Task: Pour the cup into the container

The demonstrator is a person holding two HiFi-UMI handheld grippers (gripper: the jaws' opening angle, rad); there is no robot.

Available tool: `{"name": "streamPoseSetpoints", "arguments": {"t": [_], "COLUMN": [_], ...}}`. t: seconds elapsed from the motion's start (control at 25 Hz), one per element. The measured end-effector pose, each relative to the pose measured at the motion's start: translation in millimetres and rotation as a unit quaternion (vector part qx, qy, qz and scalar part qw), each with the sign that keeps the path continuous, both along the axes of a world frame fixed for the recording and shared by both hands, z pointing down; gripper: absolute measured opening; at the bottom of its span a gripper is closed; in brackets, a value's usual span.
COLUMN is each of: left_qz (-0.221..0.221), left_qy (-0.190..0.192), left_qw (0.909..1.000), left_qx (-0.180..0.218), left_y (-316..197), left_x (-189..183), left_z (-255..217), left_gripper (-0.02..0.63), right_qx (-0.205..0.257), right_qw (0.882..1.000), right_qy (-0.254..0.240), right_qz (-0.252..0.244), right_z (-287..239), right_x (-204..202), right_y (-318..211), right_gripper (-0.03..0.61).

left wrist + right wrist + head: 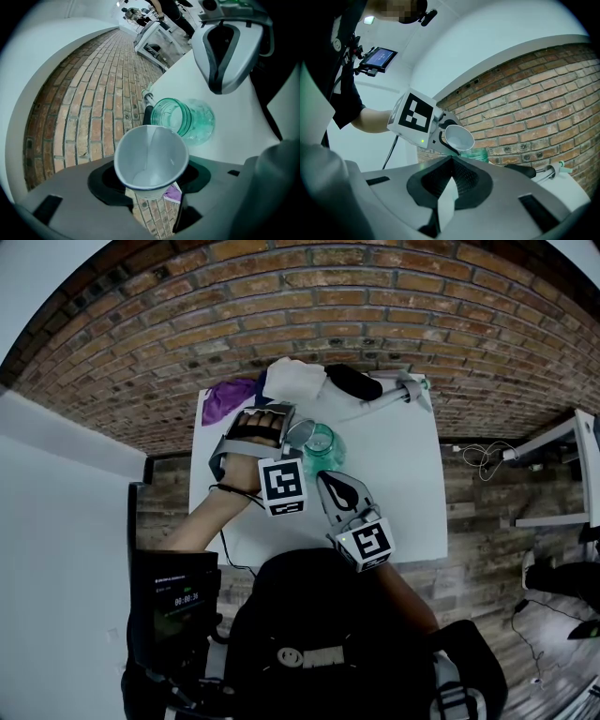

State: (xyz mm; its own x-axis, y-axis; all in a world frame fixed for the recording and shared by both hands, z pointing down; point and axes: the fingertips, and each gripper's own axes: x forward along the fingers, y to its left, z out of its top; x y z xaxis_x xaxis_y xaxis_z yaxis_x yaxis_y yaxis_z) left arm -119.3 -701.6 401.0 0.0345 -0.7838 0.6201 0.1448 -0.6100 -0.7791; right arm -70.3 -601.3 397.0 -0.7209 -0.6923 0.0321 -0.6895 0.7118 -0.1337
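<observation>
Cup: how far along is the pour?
Done: left tongs grip the cup, held up and tipped by the green jar. In hand: the pour, seemingly near its end; the cup's inside looks empty and no stream shows. Left: set the cup down. Right tongs are shut and empty.

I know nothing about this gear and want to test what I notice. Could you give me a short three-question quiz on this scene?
1. True or false: the left tool grips a white paper cup.
2. The green glass jar rests on: A) a wooden shelf, B) the white table, C) a chair.
3. Fill in: the right tool has its jaws ___, with nothing between them.
Key: 1 true; 2 B; 3 together.
</observation>
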Motion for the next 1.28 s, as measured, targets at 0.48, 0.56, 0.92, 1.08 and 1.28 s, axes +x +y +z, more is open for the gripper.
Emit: {"name": "streamPoseSetpoints", "arguments": {"t": [0.48,0.56,0.92,1.08,1.28], "left_qz": [0.002,0.004,0.004,0.006,0.006], "left_qy": [-0.008,-0.010,-0.016,-0.018,-0.020], "left_qw": [1.0000,0.9999,0.9998,0.9998,0.9997], "left_qx": [0.006,0.008,0.012,0.012,0.013], "left_y": [-1.7,-2.3,-2.8,-2.8,-3.1], "left_x": [0.6,1.3,0.9,2.1,1.5], "left_z": [-0.3,-0.4,-0.2,-1.0,-1.6], "left_gripper": [0.281,0.281,0.281,0.281,0.281], "right_qx": [0.000,-0.001,0.001,0.000,-0.001], "right_qw": [1.000,1.000,1.000,1.000,1.000], "right_qy": [0.000,0.000,-0.001,-0.001,-0.001], "right_qz": [0.001,0.001,0.001,0.003,0.004], "right_z": [-1.0,0.4,-0.7,-2.3,-2.2], "right_x": [0.0,0.4,-0.1,0.4,1.2], "right_y": [-0.8,-0.8,-1.2,-1.6,-1.6], "right_gripper": [0.000,0.000,0.000,0.000,0.000]}}
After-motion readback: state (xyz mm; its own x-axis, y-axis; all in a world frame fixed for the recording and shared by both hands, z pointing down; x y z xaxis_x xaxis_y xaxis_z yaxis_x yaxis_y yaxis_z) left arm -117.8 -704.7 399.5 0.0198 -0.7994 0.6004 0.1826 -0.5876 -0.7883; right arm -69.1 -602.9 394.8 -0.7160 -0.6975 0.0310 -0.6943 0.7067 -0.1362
